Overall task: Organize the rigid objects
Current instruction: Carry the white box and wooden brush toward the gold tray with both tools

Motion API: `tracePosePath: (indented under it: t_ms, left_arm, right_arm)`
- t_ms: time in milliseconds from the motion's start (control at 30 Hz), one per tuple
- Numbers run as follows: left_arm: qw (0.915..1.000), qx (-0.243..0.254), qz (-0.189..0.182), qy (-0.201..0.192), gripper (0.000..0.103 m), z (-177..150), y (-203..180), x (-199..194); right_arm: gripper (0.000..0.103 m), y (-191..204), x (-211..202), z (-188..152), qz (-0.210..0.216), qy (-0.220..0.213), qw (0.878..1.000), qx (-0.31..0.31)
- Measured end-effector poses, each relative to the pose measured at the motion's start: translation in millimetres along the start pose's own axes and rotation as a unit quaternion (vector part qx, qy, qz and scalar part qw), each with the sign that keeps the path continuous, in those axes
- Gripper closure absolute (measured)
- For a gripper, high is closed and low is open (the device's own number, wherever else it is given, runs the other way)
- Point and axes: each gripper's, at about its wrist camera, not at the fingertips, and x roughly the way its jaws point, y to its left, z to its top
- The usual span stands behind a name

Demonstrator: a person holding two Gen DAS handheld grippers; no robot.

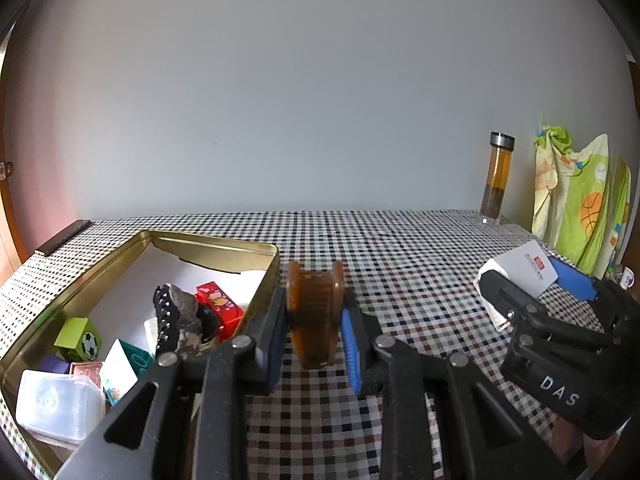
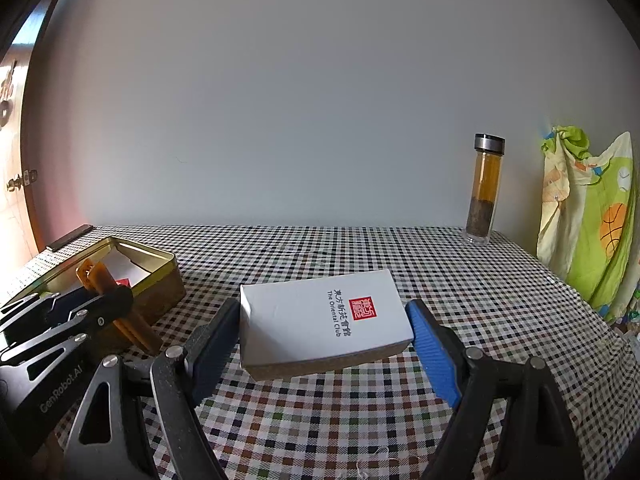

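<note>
My left gripper (image 1: 314, 330) is shut on an amber-brown comb (image 1: 316, 312), held upright just right of the gold tin box (image 1: 216, 246). The tin holds several small items: a green soccer block (image 1: 78, 338), a red block (image 1: 220, 306), a dark rock (image 1: 186, 316), a clear plastic case (image 1: 56, 406). My right gripper (image 2: 324, 344) is shut on a white "The Oriental Club" box (image 2: 320, 316), holding it tilted above the checkered tablecloth. In the right wrist view the comb (image 2: 120, 312) and tin (image 2: 160, 280) are at left.
A glass tea bottle (image 2: 484, 190) stands at the back right by the wall. A green patterned cloth (image 2: 592, 216) hangs at the right edge. A dark flat bar (image 1: 62, 236) lies at the table's far left corner.
</note>
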Motion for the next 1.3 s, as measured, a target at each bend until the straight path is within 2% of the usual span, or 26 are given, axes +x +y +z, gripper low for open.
tracePosePath:
  t_ms: [400,1300]
  left_arm:
    - [0.9998,0.003,0.005,-0.018,0.079,-3.1,4.3,-13.4]
    - [0.9987,-0.025,0.017,-0.040,0.079,-8.4,35.2,-35.0]
  right_arm:
    - [0.019,5.7,-6.2,-1.3,0.002,-0.010,1.000,0.002]
    - [0.019,41.1,-17.9,-2.8,0.031,-0.019,0.999,-0.009]
